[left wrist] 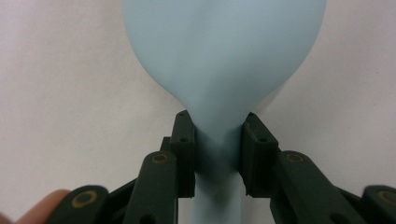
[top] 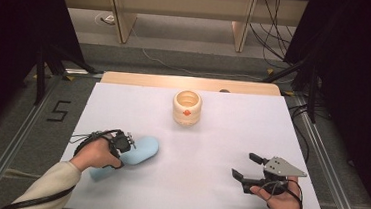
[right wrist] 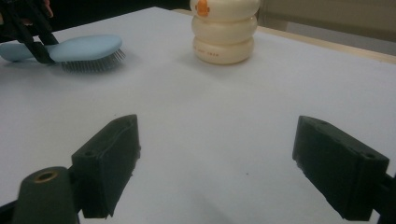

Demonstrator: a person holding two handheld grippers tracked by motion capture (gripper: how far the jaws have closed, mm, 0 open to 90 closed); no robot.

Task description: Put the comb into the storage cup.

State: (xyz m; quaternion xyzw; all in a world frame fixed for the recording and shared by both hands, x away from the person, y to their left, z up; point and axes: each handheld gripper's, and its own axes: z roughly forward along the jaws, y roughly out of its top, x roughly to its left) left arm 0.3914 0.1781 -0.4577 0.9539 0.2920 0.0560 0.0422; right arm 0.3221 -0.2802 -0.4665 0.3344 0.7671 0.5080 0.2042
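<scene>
A light blue hairbrush [top: 144, 149] lies bristles down on the white table [top: 210, 141] at the left. My left gripper [top: 126, 149] is shut on its narrow neck. In the left gripper view both pads [left wrist: 184, 140] press against the neck just below the broad brush head [left wrist: 224, 56]. A cream ribbed pot [top: 187, 107] with an orange mark stands upright at the far middle. My right gripper [top: 244, 165] rests at the right front, open, with nothing between its jaws. The right gripper view looks past that gripper [right wrist: 217, 158] to the pot [right wrist: 224, 32], the brush [right wrist: 86, 49] and the left gripper [right wrist: 35, 37].
Bare white tabletop lies between the two grippers and in front of the pot. A wooden strip [top: 190, 83] runs along the table's far edge. Beyond it are floor, cables and wooden furniture legs.
</scene>
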